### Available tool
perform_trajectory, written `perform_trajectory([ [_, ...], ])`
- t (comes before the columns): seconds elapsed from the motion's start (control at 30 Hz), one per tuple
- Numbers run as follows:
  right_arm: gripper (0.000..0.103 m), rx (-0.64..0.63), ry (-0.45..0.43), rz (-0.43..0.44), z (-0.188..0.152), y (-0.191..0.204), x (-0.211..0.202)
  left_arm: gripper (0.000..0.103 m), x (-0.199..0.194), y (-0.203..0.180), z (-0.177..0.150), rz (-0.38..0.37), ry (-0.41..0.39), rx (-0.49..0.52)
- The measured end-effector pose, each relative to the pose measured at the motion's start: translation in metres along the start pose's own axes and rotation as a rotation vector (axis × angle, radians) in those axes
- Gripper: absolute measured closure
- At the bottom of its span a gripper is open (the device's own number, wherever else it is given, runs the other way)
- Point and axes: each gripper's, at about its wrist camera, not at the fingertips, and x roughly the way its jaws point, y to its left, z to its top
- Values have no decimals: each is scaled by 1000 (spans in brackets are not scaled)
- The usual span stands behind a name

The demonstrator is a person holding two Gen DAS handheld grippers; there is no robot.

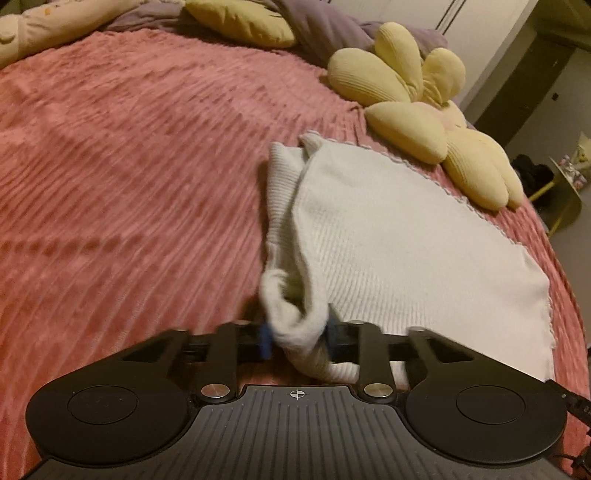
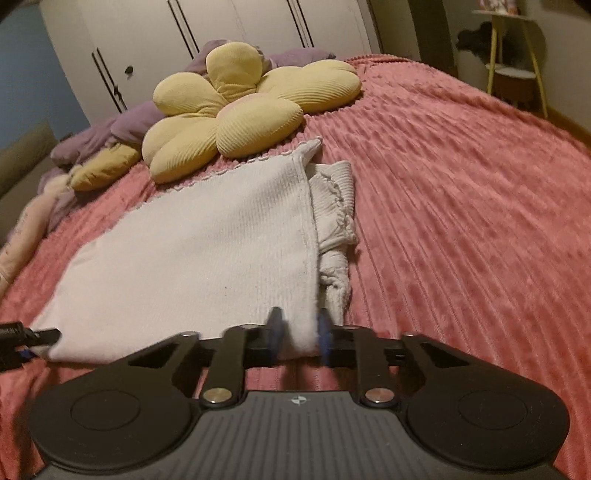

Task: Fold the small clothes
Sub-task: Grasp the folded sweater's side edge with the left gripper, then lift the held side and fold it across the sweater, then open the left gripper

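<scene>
**Both claws pinch the white knit at its near edge**

Nearest the left wrist camera is the left claw (image 1: 297, 334), its blue-padded fingers clamped on a bunched roll of the white knit garment (image 1: 388, 236). In the right wrist view the right claw (image 2: 298, 334) is likewise closed on the near edge of the same garment, at the corner where the flat panel meets a rumpled strip. At the far left of that view a dark piece of hardware shows near the garment's other near corner; it is probably the other claw, but too little shows to be certain.

The garment lies on the pink bedspread (image 1: 129, 166), near the person's edge of the bed, with its far edge just beside the yellow flower cushion (image 2: 236, 110). Most of it lies flat; one side is gathered into ribbed folds that look like a sleeve or cuff.

Judging by the way it sags and bunches in the left claw, the knit is light, soft and limp, with no stiffness to hold a crease. It is not fragile, though the loose rib could stretch or snag if pulled hard. Corners and seamed edges look like the best places to grip, since a pinch in the middle would only raise a peak.

Count: one white garment, two claws, one whole flower cushion, one more yellow cushion (image 1: 240, 20) farther back, and a heap of purple bedding (image 2: 122, 125) behind them.
</scene>
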Motion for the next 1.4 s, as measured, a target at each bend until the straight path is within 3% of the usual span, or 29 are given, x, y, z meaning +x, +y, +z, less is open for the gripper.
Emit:
perform_trajectory([
  [0.17, 94, -59, -14, -73, -2, 1, 0, 86, -13, 6, -3, 12, -77, -41],
  [0.23, 94, -61, -13, -78, -2, 2, 0, 84, -8, 13, -6, -4, -61, -75],
  [0.33, 94, -83, -14, -91, 1, 7, -2, 69, -3, 26, -8, -75, -42, -171],
  [0.4, 94, -105, -42, -106, 4, 14, -8, 53, -1, 33, -4, -126, -38, -224],
  [0.57, 94, -169, -98, -105, 10, 36, -11, 48, 18, 33, 15, -140, -16, -193],
  [0.67, 94, -188, -72, -75, 8, 51, -2, 52, 28, 35, 20, -168, -4, -204],
  [0.7, 94, -201, -65, -64, 6, 57, 1, 62, 30, 36, 22, -173, -1, -210],
  [0.8, 94, -255, -51, -29, -1, 81, 10, 76, 34, 39, 26, -193, 2, -239],
  [0.9, 94, -313, -40, 16, -8, 105, 19, 76, 37, 42, 27, -216, 1, -242],
  [1.0, 94, -357, -26, 34, -17, 123, 28, 65, 41, 42, 27, -217, -5, -223],
  [1.07, 93, -374, -4, 28, -22, 129, 36, 63, 46, 47, 30, -239, 7, -261],
  [1.2, 93, -433, -5, -2, -29, 135, 44, 74, 54, 54, 35, -263, 33, -334],
  [1.4, 93, -390, 1, 23, -22, 126, 32, 83, 35, 41, 42, -251, 16, -312],
])
